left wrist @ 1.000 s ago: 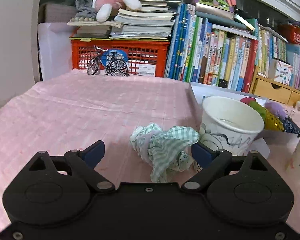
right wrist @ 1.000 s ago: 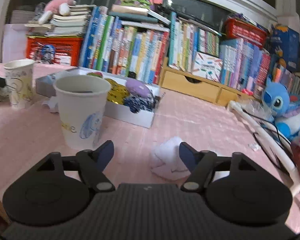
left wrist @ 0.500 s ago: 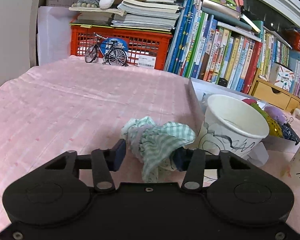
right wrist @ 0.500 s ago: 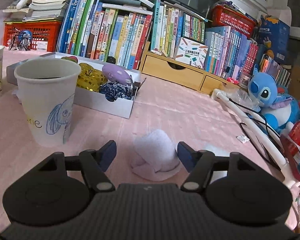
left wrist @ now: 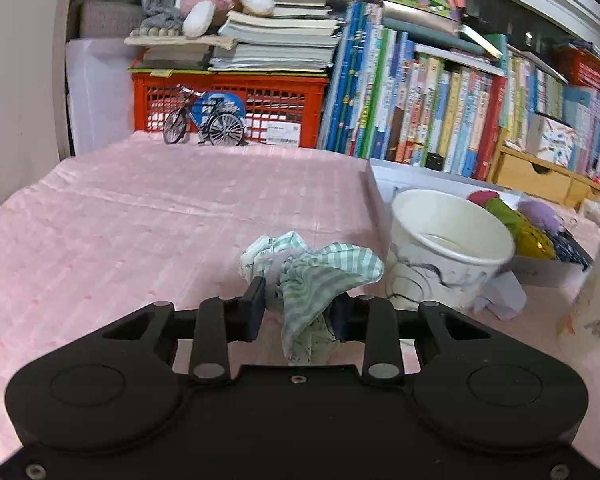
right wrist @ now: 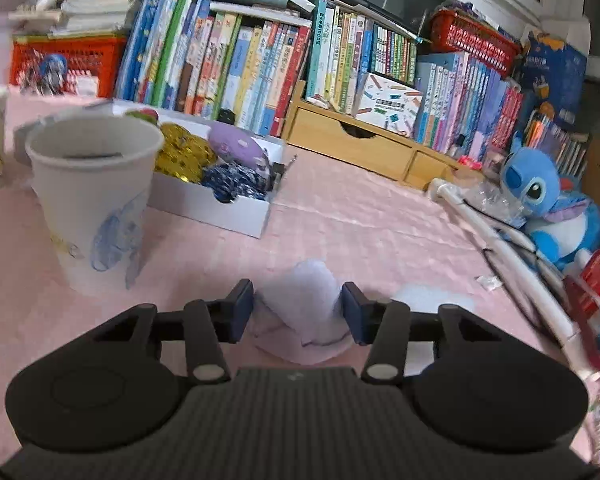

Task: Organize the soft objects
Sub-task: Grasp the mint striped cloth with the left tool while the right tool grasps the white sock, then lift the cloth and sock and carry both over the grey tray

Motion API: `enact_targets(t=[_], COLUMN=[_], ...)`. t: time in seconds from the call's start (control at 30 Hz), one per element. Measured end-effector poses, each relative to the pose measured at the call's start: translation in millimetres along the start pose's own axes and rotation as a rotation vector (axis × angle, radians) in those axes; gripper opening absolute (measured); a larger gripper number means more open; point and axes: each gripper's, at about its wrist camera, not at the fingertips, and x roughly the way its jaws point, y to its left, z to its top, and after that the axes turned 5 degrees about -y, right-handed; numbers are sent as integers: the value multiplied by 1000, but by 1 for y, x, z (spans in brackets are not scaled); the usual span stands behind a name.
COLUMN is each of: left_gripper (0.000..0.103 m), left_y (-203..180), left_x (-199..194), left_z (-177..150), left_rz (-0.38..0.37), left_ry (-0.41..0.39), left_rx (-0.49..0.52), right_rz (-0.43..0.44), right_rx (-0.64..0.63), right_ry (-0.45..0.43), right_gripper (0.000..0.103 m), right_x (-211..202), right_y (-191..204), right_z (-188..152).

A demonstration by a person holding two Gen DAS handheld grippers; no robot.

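My left gripper (left wrist: 298,304) is shut on a crumpled green checked cloth (left wrist: 312,272) and holds it above the pink tablecloth, just left of a white paper cup with dark marbling (left wrist: 444,248). My right gripper (right wrist: 298,308) has closed onto a pale lilac soft cloth (right wrist: 304,300) that lies on the tablecloth; both pads touch its sides. A white paper cup with a blue drawing (right wrist: 92,200) stands to its left.
A white tray (right wrist: 220,208) holds gold, purple and dark blue soft items (right wrist: 204,160). Books (right wrist: 260,60) line the back. A red crate (left wrist: 228,100) and toy bicycle (left wrist: 204,120) stand far left. A blue plush (right wrist: 548,204) and white tubing (right wrist: 500,248) are at right.
My left gripper closed on the green cloth and lifted it. My right gripper moved in over the lilac cloth and closed from wide open onto its sides.
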Motion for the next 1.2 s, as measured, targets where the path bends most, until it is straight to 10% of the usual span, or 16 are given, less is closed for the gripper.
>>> enact_targets(t=[0.57,1.2], left_gripper=[30,30], left_y=[-8,-65], left_x=[-42,-3], left_z=[48,131], left_rz=[-36,-184], left_ry=[-119,-51], left_rx=[73,126], right_rz=[39,177], right_rx=[51,259], right_ry=[-107,-137], right_gripper=[53,53], right_x=[-20,9], right_y=[-13,-49], right_z=[41,120])
